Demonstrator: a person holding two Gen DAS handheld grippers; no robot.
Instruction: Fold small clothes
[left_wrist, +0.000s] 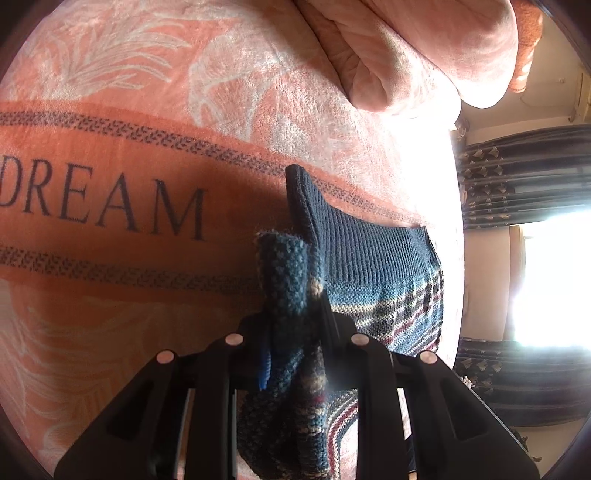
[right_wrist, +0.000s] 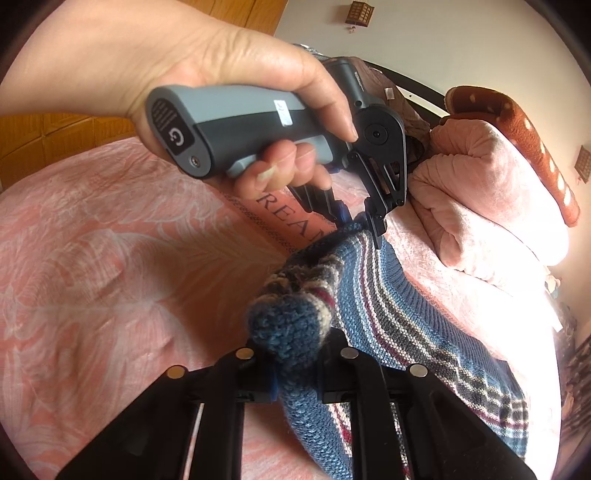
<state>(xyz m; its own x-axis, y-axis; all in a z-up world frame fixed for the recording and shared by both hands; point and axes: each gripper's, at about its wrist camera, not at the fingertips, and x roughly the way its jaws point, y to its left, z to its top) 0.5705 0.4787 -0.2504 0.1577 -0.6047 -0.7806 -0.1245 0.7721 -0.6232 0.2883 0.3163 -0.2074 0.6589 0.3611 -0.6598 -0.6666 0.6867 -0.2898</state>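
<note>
A small blue knitted sweater (left_wrist: 373, 254) with cream, maroon and grey stripes lies partly lifted over the pink bed. My left gripper (left_wrist: 291, 317) is shut on a bunched edge of it, low in the left wrist view. In the right wrist view my right gripper (right_wrist: 295, 354) is shut on another bunched edge of the knitted sweater (right_wrist: 399, 317). Ahead, a hand (right_wrist: 229, 70) holds the left gripper (right_wrist: 360, 223), which pinches the far end of the same garment. The cloth stretches between the two grippers and drapes down to the right.
The bed is covered by a pink-orange blanket (left_wrist: 155, 122) printed with "DREAM". A folded pink quilt (right_wrist: 491, 206) and a brown spotted pillow (right_wrist: 517, 122) lie at the far side. Dark curtains (left_wrist: 524, 177) and a bright window lie beyond the bed's edge.
</note>
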